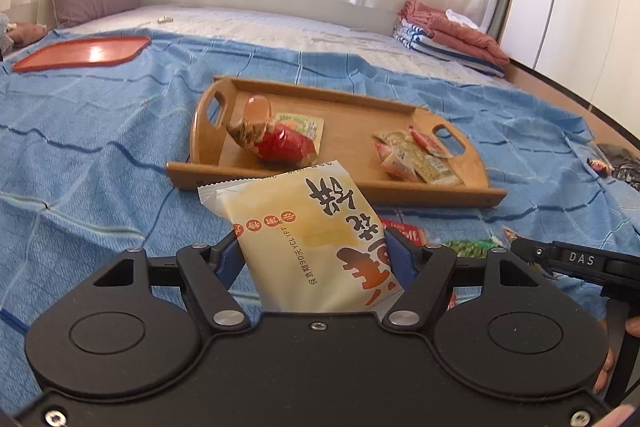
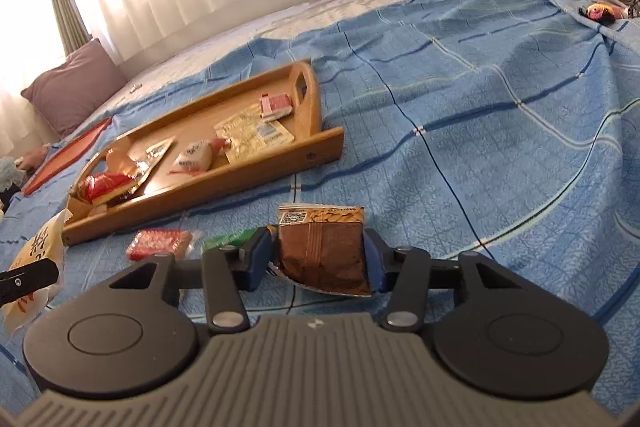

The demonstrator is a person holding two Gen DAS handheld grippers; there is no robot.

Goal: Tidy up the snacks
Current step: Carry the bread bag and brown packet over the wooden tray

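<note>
Our left gripper (image 1: 316,251) pinches a yellow snack packet (image 1: 304,227) just short of the wooden tray (image 1: 400,187); our right gripper (image 2: 318,257) clamps a brown packet (image 2: 324,251) nearby on the bed.

The left tongs (image 1: 316,247) point slightly downward, pads pressed on a yellow packet (image 1: 304,227). Just to their right, the right tongs (image 2: 316,255) tilt likewise, clamped on a brown packet (image 2: 324,255).
</note>
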